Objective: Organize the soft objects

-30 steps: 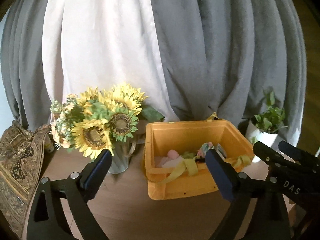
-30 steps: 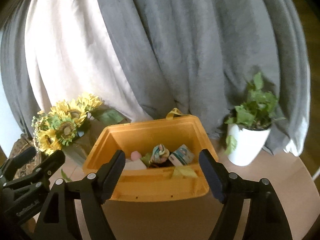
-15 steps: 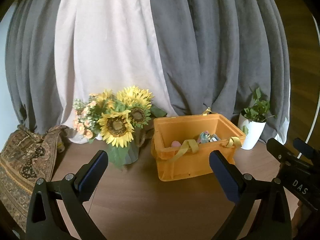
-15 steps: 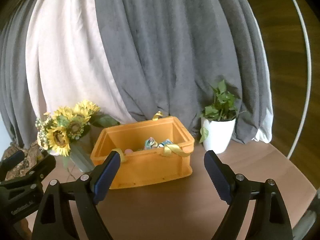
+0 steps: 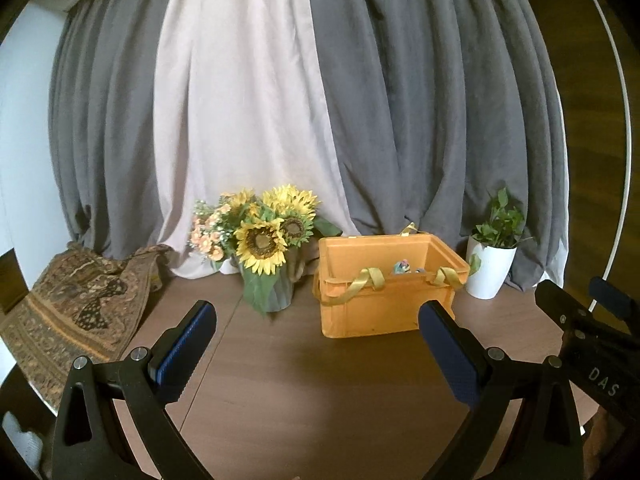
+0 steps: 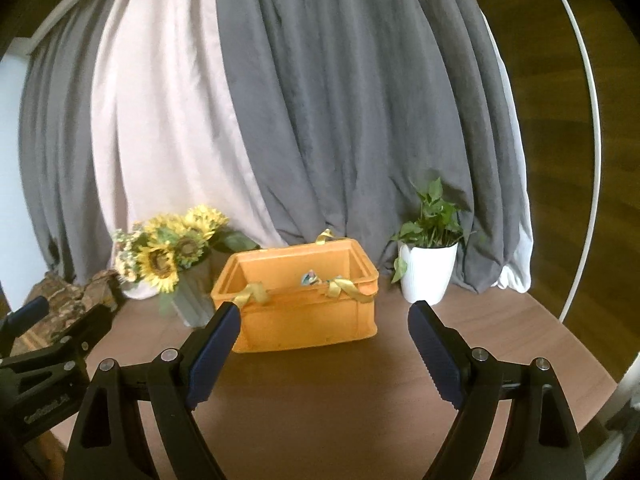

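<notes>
An orange plastic crate (image 5: 384, 304) stands on the brown table; it also shows in the right wrist view (image 6: 304, 312). Yellow ribbons (image 5: 370, 280) hang over its front rim, and the tops of small colourful soft items (image 5: 402, 267) peek above it. My left gripper (image 5: 316, 344) is open and empty, well back from the crate. My right gripper (image 6: 324, 340) is open and empty, also back from the crate. Most of the crate's contents are hidden by its front wall.
A vase of sunflowers (image 5: 268, 248) stands left of the crate. A white pot with a green plant (image 5: 490, 268) stands right of it. A patterned cloth (image 5: 76, 312) lies at the table's left edge. Grey and white curtains hang behind.
Both grippers have pulled back and away from the crate, which now looks smaller and farther. Both stayed open and empty.
</notes>
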